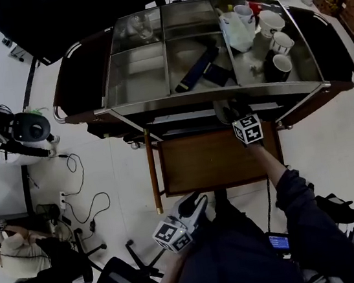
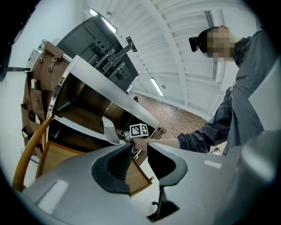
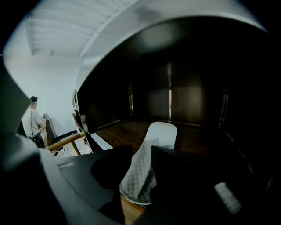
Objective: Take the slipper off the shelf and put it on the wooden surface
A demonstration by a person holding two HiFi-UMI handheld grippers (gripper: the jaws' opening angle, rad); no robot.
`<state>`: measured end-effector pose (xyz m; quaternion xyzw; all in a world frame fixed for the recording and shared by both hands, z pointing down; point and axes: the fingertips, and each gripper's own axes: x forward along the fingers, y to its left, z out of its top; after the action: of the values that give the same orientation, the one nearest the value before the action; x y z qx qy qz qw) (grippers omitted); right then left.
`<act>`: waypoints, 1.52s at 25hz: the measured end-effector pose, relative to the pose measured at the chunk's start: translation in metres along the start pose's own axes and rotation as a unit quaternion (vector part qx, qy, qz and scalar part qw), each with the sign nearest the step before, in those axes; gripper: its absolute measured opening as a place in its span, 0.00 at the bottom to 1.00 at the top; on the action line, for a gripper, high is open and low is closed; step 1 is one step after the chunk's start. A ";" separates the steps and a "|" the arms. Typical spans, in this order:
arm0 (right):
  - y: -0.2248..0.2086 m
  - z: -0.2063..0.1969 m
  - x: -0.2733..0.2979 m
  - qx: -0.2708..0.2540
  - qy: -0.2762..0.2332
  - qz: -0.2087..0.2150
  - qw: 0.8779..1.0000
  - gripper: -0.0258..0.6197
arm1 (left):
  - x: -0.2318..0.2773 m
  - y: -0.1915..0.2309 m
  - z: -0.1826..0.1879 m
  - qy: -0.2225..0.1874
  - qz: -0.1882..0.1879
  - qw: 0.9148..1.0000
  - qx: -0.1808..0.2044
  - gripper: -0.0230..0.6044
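Since the slipper (image 3: 161,132) is a thin white sole w/ a soft grey quilted upper, it should be light and floppy, not fragile. The cloth gives under pressure, so pinch upper + sole edge together near mid-length, else it may droop or slip out. It lies on the dark shelf (image 3: 123,132), toe pointing inward. The right gripper (image 3: 140,154) is unclenched, w/ its jaws either side of the quilted upper, apparently not squeezing. The left gripper (image 2: 139,147) hangs low, spread, holding nothing. The wooden surface (image 1: 219,161) sits just in front.
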<state>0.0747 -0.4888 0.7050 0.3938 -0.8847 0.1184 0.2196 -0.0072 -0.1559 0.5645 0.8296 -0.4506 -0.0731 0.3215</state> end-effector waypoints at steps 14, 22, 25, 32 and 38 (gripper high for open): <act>-0.003 -0.015 0.015 0.012 0.008 0.028 1.000 0.05 | 0.035 0.017 0.007 -0.010 0.042 0.999 -0.025 0.16; 0.051 -0.059 -0.106 0.046 -0.025 0.040 0.998 0.05 | 0.042 0.010 -0.001 -0.006 0.007 1.000 -0.016 0.16; 0.070 -0.113 -0.145 0.055 0.005 0.018 0.998 0.05 | 0.036 -0.004 -0.013 0.003 -0.016 1.000 -0.014 0.16; 0.081 -0.208 -0.164 0.083 0.097 -0.046 0.991 0.06 | -0.013 -0.038 -0.041 0.006 -0.049 0.999 -0.012 0.15; 0.132 -0.171 -0.202 0.091 0.046 -0.037 0.994 0.15 | -0.067 -0.064 -0.076 -0.009 -0.085 0.996 -0.020 0.14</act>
<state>0.1465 -0.2057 0.7529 0.4385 -0.8443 0.2080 0.2273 0.0296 -0.0425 0.5747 0.8574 -0.3800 -0.1168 0.3267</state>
